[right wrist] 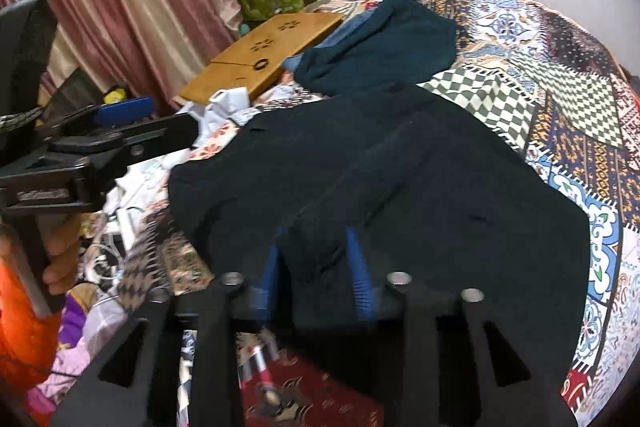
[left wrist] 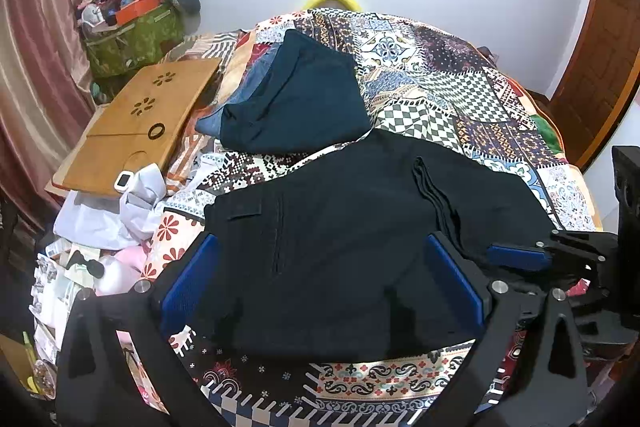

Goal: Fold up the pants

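Observation:
Black pants (left wrist: 340,227) lie partly folded on the patterned bedspread (left wrist: 460,87); they also show in the right wrist view (right wrist: 400,187). My left gripper (left wrist: 320,283) is wide open just above the pants, its blue pads (left wrist: 188,279) either side of the cloth, holding nothing. My right gripper (right wrist: 316,267) is shut on a fold of the black pants at their near edge, blue pads (right wrist: 360,267) pinching the fabric. The right gripper also shows at the right edge of the left wrist view (left wrist: 520,255), gripping the pants' edge.
A dark teal folded garment (left wrist: 296,99) over a blue one lies further back on the bed. A wooden lap tray (left wrist: 136,123) sits at the left, a green bag (left wrist: 132,43) of clutter behind it. White cloth (left wrist: 132,203) and small items crowd the left bed edge.

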Demonstrator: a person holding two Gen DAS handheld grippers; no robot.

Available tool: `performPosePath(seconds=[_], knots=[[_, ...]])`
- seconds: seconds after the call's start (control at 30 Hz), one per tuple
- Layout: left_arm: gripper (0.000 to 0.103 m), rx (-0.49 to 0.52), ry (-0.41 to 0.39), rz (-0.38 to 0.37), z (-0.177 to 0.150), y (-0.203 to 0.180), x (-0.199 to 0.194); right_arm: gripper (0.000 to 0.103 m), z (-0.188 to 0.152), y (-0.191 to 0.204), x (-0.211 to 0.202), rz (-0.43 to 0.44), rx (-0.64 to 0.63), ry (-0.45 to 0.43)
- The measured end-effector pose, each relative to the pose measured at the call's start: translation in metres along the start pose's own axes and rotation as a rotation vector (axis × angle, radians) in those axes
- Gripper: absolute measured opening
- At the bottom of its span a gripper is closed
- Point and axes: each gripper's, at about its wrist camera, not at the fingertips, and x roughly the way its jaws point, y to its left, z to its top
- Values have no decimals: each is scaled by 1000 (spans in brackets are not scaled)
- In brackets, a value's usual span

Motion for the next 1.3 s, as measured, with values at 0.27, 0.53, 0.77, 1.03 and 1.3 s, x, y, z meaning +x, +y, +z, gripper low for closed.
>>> performPosePath(seconds=[0.27,0.53,0.77,1.03,1.3], knots=[[103,58,-43,-27,22,-25,-10,47,9,-24,-50,-25,36,-132],[103,124,-29,-122,59,-70,11,48,27,-79,-88,-143,90,-239],[103,200,71,-151,71,-110,61,48,22,-124,-67,-176,149,-175],[103,279,249,-148,50,-137,123,48,-3,-156,-12,-149,183,11],[103,291,346,-164,33,-129,146,61,-32,-162,-14,-122,180,55]])
